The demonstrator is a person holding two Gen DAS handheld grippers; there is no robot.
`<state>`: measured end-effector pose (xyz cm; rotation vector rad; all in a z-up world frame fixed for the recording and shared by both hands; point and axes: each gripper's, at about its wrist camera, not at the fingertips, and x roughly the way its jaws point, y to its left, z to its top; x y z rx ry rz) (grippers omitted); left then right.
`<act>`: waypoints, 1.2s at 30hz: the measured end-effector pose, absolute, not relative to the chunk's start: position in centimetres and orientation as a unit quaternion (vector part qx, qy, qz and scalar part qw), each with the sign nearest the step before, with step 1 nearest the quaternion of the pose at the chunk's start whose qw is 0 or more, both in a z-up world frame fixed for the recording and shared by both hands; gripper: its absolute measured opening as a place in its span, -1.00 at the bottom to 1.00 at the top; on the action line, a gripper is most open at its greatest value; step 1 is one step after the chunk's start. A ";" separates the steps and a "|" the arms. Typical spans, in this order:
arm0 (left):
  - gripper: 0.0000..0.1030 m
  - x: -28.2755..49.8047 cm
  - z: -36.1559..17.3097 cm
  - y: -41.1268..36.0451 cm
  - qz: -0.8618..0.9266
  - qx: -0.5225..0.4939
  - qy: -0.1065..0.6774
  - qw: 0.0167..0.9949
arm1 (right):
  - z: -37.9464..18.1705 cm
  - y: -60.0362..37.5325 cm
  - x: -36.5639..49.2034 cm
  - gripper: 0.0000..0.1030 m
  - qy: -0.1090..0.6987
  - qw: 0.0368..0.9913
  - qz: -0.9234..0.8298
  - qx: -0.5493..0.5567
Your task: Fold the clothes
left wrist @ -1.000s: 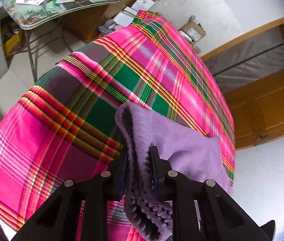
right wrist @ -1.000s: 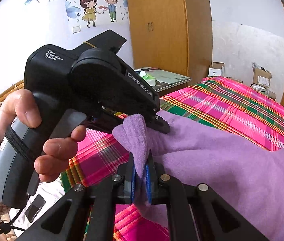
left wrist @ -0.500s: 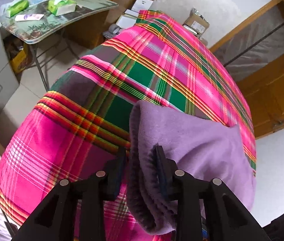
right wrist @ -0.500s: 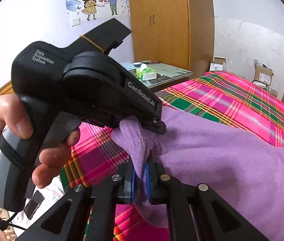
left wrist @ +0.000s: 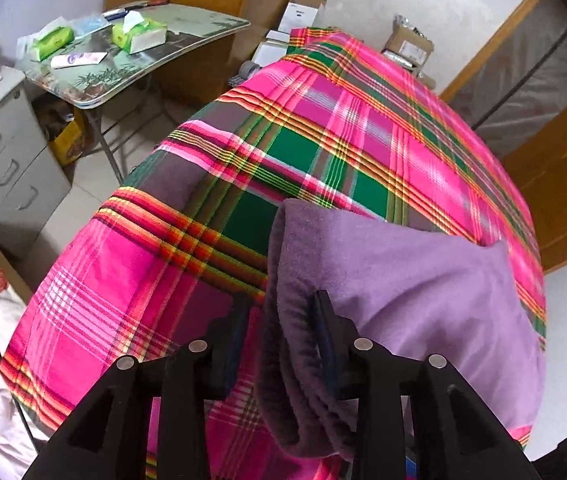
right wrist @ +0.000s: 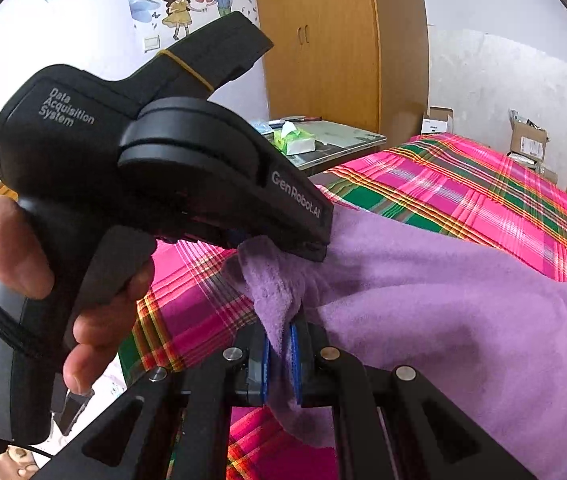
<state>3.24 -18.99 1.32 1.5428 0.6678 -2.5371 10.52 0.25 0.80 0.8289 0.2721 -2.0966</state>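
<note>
Your right hand-held gripper (right wrist: 280,354) pinches the purple fleece garment (right wrist: 443,300); your left hand-held gripper (left wrist: 279,320) loosely straddles its edge just beside, the cloth trailing rightward over the bed (left wrist: 323,140).

Right gripper (right wrist: 280,354) pinches a bunched edge of the purple fleece garment (right wrist: 443,304) over the pink plaid bedspread (right wrist: 463,196). Left gripper (right wrist: 315,246), hand-held, meets the same fold, apparently gripping; its fingertips are hidden.
</note>
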 end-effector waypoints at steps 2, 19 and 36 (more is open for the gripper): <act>-0.31 3.1 1.4 -18.8 -0.833 0.511 0.206 0.054 | 0.7 0.2 10.4 -0.84 0.108 0.422 -0.836 0.333; -0.33 2.8 1.1 -18.9 -0.823 0.521 0.220 0.042 | 0.9 1.0 10.4 -0.84 0.093 0.422 -0.839 0.331; -0.50 2.4 3.5 -16.9 -0.827 0.521 0.212 0.015 | 2.4 3.4 10.5 -0.84 0.065 0.415 -0.856 0.302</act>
